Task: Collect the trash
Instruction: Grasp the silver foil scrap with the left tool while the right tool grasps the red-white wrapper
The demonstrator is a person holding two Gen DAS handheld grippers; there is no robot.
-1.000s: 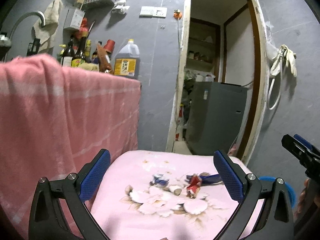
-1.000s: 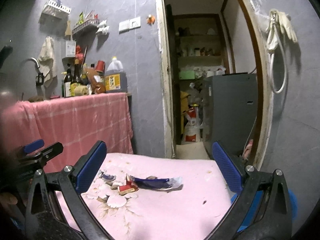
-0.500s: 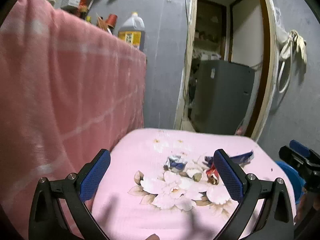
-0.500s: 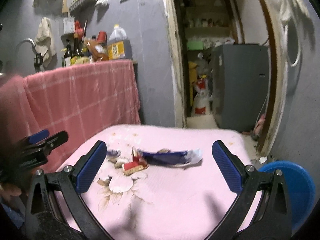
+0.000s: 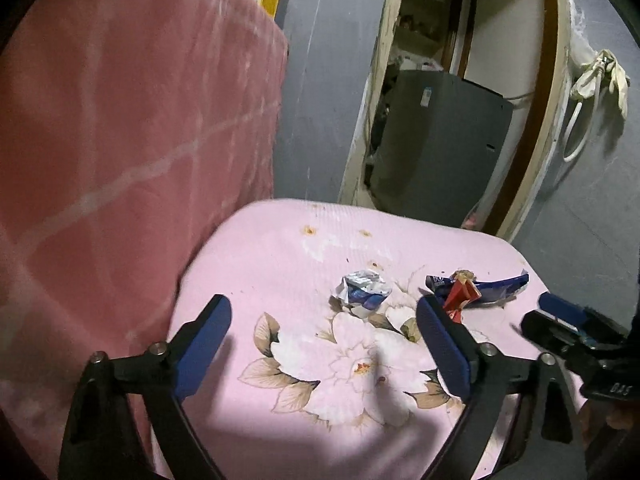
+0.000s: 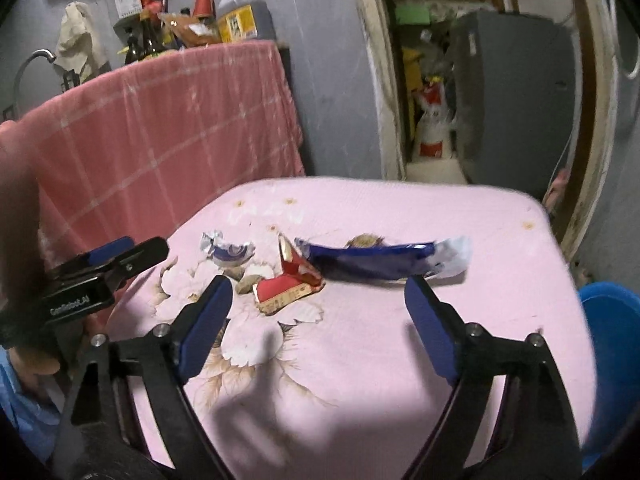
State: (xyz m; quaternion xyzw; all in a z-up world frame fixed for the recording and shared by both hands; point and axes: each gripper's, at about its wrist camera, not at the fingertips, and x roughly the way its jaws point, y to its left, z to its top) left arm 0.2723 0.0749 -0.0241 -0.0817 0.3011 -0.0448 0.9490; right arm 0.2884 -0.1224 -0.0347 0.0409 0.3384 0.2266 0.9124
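Tongs [image 6: 318, 316] above bare pink tabletop [image 6: 500, 240]

Grey walls [image 6: 332, 80] close in the small room. A pink floral cover [image 6: 360, 340] lies over a low surface with rounded corners in the foreground, lit brightly from the viewer's side. To its left a bench is draped with a red checked cloth [image 6: 168, 120]; bottles and a large oil jug [image 6: 239, 12] crowd its top, and a curved tap [image 6: 28, 68] rises at the far left with a rag hung above it. A worn, pale doorframe [image 6: 380, 100] opens onto a dim storeroom holding a grey cabinet [image 6: 516, 92] and shelves of clutter. Gloves and a white cord [image 5: 600, 80] hang on the right wall. A blue tub [image 6: 616, 320] stands at the lower right.
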